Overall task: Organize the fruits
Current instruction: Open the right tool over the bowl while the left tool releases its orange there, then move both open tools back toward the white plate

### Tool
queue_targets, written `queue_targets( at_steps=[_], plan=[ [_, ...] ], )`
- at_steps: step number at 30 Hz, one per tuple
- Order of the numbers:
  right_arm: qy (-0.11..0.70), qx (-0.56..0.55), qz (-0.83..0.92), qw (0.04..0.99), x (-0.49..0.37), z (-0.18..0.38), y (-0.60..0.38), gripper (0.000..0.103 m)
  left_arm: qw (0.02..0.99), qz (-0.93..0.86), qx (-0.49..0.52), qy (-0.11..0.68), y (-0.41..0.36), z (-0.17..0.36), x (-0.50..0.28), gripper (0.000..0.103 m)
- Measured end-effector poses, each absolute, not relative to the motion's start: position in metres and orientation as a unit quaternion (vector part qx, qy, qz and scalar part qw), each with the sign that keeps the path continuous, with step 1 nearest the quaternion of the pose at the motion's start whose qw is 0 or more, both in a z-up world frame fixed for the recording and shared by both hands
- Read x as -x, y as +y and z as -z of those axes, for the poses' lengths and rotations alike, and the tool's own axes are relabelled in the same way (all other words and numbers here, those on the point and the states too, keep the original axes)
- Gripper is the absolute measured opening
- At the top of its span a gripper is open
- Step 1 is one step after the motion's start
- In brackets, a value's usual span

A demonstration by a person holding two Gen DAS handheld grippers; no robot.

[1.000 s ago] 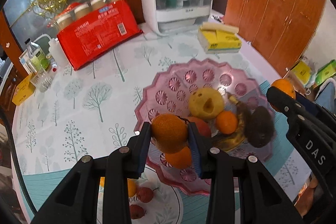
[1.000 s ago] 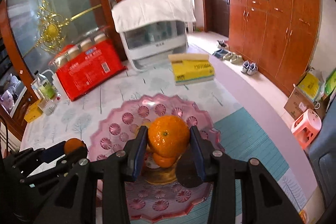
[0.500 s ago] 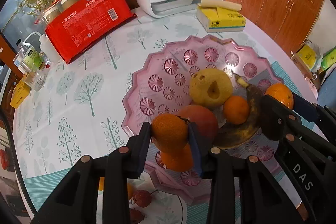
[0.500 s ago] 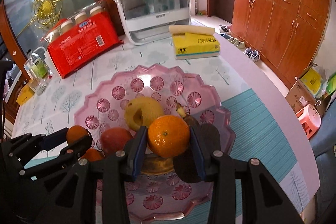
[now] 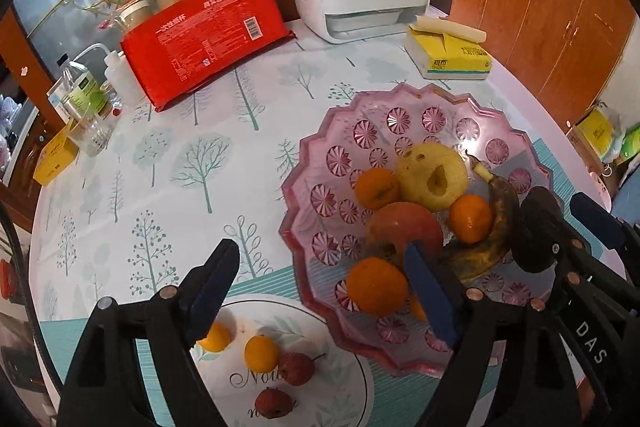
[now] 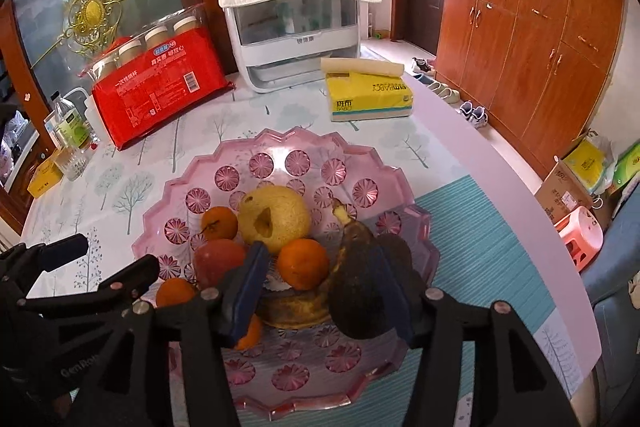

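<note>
Both grippers (image 5: pixel 320 287) are black plastic — blue pads on the jaws, copper-coloured rivets, white lettering.

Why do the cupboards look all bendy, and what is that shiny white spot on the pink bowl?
Both wrist views use fisheye lenses, so the straight cupboards curve near the edges and the corners go black. In the right wrist view, room light glares off the pink bowl at its far rim. In the left wrist view, a small glint sits beside the banana.
</note>
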State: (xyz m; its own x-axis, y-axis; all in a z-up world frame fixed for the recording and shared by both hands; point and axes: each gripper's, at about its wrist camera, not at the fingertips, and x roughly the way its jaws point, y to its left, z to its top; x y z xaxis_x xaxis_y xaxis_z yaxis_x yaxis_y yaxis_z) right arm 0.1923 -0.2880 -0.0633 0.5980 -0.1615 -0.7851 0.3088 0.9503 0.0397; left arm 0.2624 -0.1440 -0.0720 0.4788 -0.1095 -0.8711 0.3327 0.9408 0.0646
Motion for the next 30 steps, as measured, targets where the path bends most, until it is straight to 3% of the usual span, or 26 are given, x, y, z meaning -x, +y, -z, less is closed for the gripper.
queue_targets(
  at_steps=[30],
  plan=[
    [0.388,-0.086,0.135,0.908,-0.141,0.015,-0.229,0.056,0.873,0.134,-0.086,0.461,-0.058,0.005,-0.215,0.083]
  ],
)
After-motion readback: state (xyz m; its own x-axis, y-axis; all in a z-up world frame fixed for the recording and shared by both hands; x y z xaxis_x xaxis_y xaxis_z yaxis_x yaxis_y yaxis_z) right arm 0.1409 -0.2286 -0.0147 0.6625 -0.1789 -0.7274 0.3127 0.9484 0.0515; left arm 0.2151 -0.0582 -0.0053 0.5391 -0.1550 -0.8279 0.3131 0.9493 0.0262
